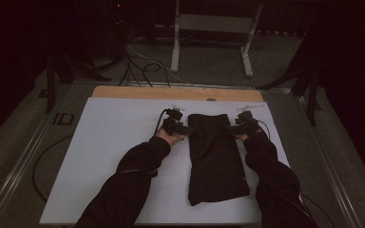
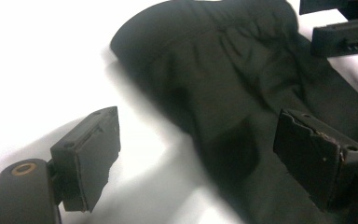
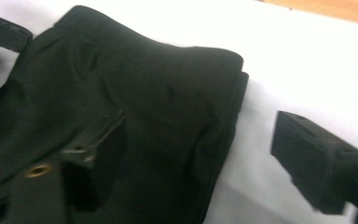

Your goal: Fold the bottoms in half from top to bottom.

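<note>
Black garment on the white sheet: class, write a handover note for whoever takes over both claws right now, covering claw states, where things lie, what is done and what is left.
Left claw: jaws open, astride the black garment at its far left edge; no grip yet.
Right claw: jaws open, astride the far right edge; no grip yet.
Garment: lies folded in a long strip on the white sheet, one end far from the person, the other near the table's front edge.
Done: both claws are placed at the far corners.
Left: probably close both claws on the corners, then lift or fold the garment.
</note>
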